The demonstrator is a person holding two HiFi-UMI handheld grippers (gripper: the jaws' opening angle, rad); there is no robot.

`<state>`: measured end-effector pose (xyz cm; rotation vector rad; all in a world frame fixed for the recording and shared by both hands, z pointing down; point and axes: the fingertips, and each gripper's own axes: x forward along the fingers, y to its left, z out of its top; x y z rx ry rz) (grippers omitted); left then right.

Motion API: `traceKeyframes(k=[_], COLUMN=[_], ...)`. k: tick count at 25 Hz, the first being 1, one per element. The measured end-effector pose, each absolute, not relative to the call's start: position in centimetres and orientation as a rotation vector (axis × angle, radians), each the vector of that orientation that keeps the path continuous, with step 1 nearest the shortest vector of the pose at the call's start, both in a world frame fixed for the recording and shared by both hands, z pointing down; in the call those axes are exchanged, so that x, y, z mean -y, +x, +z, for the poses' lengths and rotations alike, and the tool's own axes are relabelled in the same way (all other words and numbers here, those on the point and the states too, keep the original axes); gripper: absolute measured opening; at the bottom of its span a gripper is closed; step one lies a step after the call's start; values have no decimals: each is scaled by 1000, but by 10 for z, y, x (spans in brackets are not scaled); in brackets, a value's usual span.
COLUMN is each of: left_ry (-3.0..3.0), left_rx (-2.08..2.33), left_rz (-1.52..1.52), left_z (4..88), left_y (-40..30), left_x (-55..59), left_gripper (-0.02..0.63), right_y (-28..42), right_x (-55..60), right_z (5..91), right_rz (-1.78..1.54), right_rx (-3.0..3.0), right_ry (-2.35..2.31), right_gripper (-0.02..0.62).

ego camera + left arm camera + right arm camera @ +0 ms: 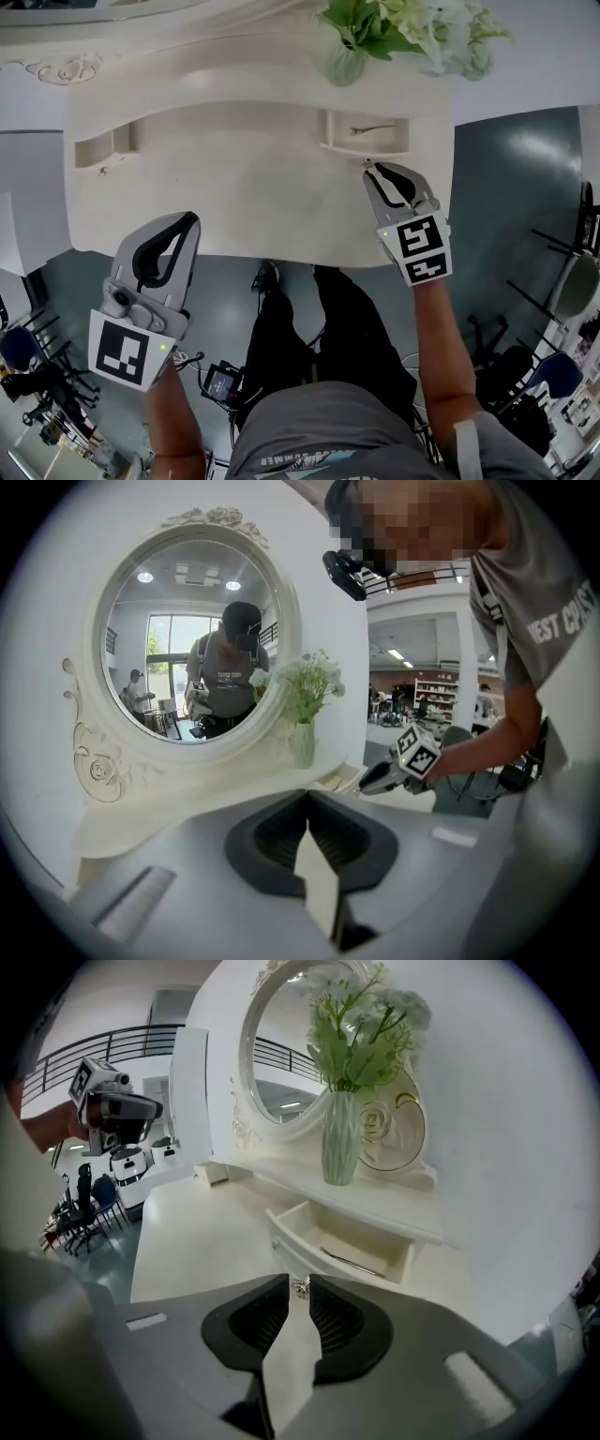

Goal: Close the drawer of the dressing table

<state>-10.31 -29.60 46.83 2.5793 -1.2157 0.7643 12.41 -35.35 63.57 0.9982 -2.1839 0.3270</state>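
The white dressing table has a small right-hand drawer pulled open, with a thin metal hairpin lying inside. My right gripper reaches the drawer's front. In the right gripper view its jaws stand almost together with the drawer's small metal knob between the tips, and the open drawer with the hairpin lies just beyond. My left gripper hangs at the table's near edge, off to the left; its jaws are shut with nothing in them.
A glass vase of white and green flowers stands on the shelf right above the open drawer. An oval mirror rises behind the table. A second small drawer sits at the left. Office chairs stand on the grey floor.
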Motion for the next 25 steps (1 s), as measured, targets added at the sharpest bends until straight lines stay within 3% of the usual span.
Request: traceKeyframes(k=[25], left_ry=[2534], left_rx=[1258], left_rz=[766], left_z=[477], left_y=[-117], left_x=[287], left_gripper=[3], right_y=[128], right_x=[389], right_z=[648], right_rz=[247], right_rx=[2109], right_ry=[1077], right_gripper=[40])
